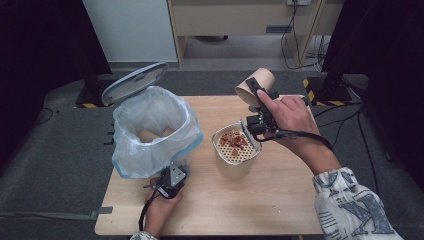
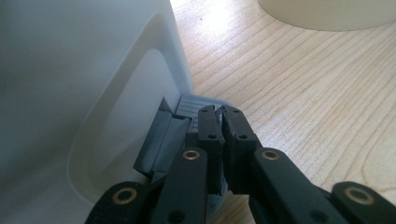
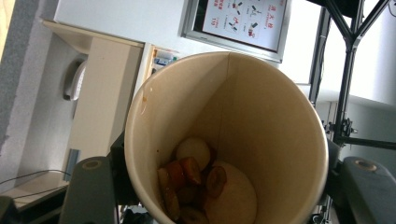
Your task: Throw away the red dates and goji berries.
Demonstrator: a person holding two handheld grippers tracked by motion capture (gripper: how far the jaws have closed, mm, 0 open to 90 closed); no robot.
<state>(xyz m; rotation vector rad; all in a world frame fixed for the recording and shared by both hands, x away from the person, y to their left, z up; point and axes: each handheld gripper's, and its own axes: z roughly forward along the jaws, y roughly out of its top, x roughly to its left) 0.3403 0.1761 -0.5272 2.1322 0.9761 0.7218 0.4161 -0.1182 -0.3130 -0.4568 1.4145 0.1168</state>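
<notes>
"15" on wall poster (image 3: 238, 21)

I see the light wooden table (image 1: 280, 200), a grey carpet floor (image 1: 55, 150), a beige wooden cabinet (image 1: 240, 20) behind, black cables (image 1: 295, 45) nearby.

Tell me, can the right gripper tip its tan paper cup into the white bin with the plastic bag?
Probably yes. The right gripper holds the tan paper cup raised above the table, the white bin stands open with its lid up, and the strainer pot between them sits lower.
</notes>
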